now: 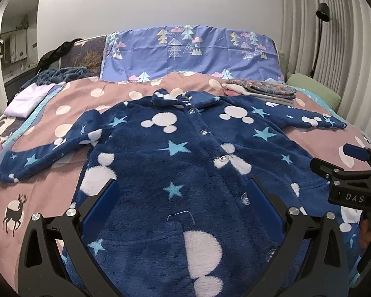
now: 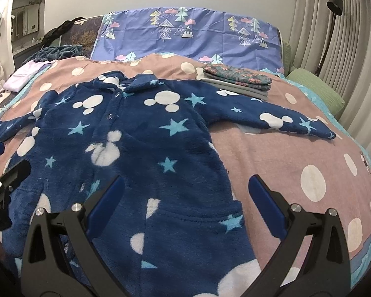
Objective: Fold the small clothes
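Open left gripper over fleece jacket; folded stack behind.

Fleece garment: navy w/ white mouse-head shapes, light-blue stars, clear buttons down the front.
Bedspread: dusty pink w/ white polka dots; dark deer silhouette on a white disc near the left edge; light-blue border.
Pillow cover: periwinkle blue w/ outlined trees, pink clouds, grey-white mountains.
Folded stack: top piece dark teal w/ pink-orange floral print, grey and cream pieces below.
Side pillow: plain green.
Folded cloth: pale lilac.
Left tool and right tool: black frames, blue pads.
Curtain: off-white.
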A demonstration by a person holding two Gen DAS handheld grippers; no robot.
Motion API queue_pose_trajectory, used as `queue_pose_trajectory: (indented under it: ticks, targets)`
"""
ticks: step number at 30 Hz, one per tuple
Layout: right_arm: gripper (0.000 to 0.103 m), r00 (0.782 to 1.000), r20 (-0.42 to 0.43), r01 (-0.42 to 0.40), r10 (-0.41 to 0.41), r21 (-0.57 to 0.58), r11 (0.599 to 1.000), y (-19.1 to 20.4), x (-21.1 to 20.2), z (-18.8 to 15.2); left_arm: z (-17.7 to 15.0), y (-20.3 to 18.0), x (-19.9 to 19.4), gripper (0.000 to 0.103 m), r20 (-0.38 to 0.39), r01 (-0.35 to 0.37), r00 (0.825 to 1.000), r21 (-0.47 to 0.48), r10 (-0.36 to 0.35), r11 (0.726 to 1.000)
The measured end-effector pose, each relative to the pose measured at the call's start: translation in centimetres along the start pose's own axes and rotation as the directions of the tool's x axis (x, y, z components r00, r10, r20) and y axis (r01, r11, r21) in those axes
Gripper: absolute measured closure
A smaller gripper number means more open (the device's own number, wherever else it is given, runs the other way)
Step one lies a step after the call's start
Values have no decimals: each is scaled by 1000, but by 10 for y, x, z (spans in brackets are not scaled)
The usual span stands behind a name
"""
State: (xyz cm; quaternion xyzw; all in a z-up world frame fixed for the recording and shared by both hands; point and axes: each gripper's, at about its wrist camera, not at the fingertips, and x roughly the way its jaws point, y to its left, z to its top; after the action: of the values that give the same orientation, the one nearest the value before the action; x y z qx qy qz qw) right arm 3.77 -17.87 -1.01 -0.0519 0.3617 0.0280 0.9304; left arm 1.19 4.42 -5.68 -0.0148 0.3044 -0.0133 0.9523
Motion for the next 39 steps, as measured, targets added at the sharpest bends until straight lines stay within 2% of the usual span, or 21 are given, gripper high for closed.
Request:
queue_pose_trajectory:
  ticks: [8,26,30,31,32,33,34,35,38,39]
  targets:
    - [2,1000,-10,-11,11,12,1000,-1,6,3,-2,31,5,1,-22,-31,999,-86,30,996]
    - [2,999,-13,-30,30,-15,999,9,16,14,2,74,1,1,3,-84,996,-137,85,987]
    - [2,999,-22,-36,36,-22,999,11,21,15,3,108,1,1,8,-57,998,-231,61,971]
    - [2,999,-24,-35,35,-24,999,12,22,15,2,121,2,2,6,-62,998,-267,66,962]
    - [2,999,-28,-34,33,-26,999,11,24,15,1,134,2,8,4,-67,997,-304,71,950]
    - [2,999,-30,-32,32,-26,999,11,25,15,-1,156,4,11,2,-65,998,-357,70,932]
    - [2,999,-34,-30,29,-26,999,11,27,14,-2,170,6,18,-3,-61,998,-394,65,917]
    - [2,999,-37,-26,26,-25,999,10,29,14,-5,191,10,25,-11,-55,998,-452,55,890]
    - [2,998,-55,-13,12,-15,1000,6,36,14,-19,253,23,32,-42,-50,999,-635,29,771]
    - [2,998,-57,-10,10,-12,1000,5,38,13,-27,279,29,32,-46,-51,999,-704,27,708]
